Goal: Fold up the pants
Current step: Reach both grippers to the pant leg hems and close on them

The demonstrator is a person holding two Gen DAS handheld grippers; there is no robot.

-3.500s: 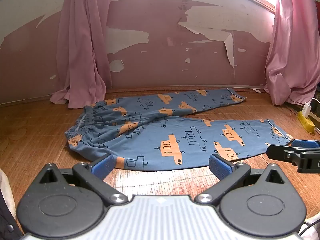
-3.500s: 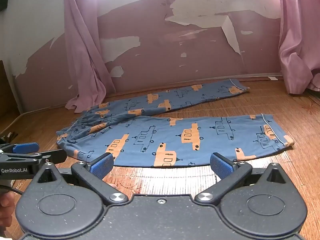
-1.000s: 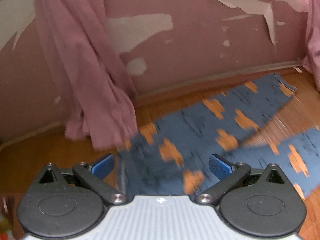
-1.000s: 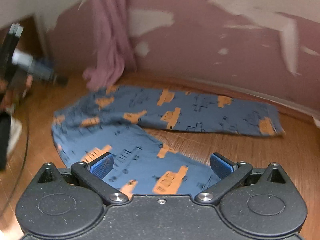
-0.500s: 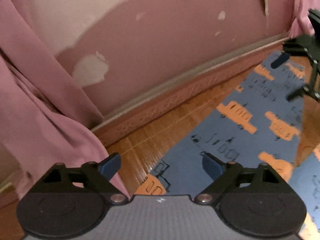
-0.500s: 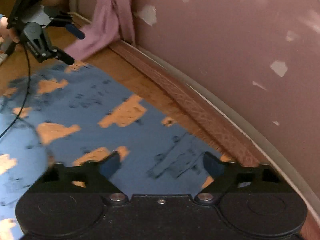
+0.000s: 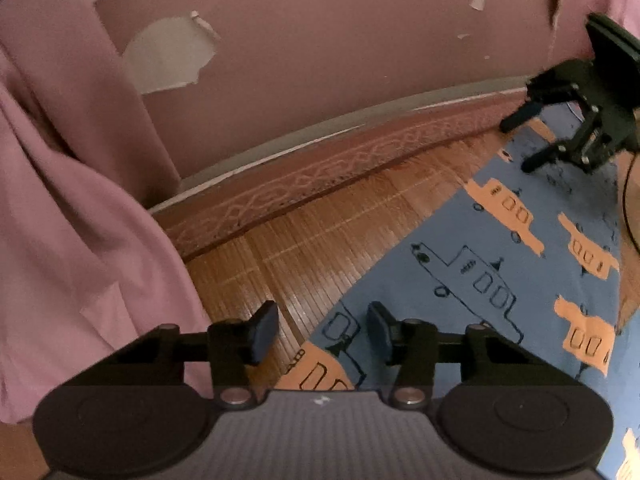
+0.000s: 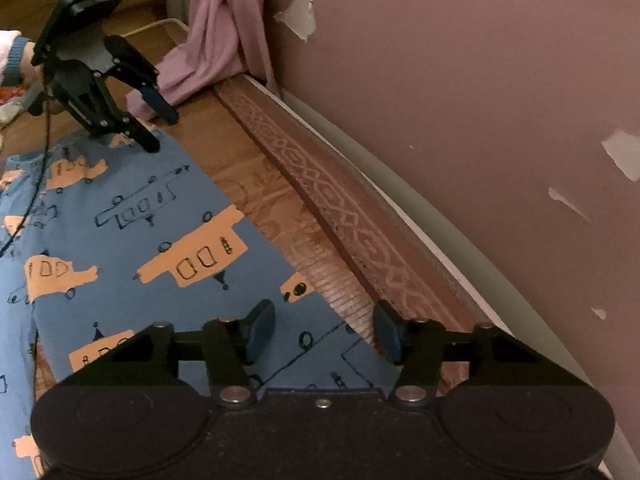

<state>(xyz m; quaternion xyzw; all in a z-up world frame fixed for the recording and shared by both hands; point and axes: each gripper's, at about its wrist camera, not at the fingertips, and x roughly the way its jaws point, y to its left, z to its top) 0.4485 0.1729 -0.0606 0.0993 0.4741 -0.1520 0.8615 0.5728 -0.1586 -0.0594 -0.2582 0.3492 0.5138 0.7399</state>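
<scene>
Left wrist view: our left gripper (image 7: 322,334) and right gripper (image 8: 324,332), both apart, straddle the blue pajama pants' (image 7: 500,280) edge nearest the baseboard (image 7: 320,176); pink curtain (image 7: 72,220) alongside.

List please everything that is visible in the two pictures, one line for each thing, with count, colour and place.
pants: one, blue with orange vehicle prints, flat on the floor along the wall
floor: one, brown wood, under the pants
baseboard: one, patterned reddish-brown, at the foot of the wall
wall: one, pink with peeling patches, behind everything
curtain: one in view, pink, hanging down to the floor
left gripper: one, black with blue pads, open over the edge of the pants
right gripper: one, black with blue pads, open over the far edge of the pants
</scene>
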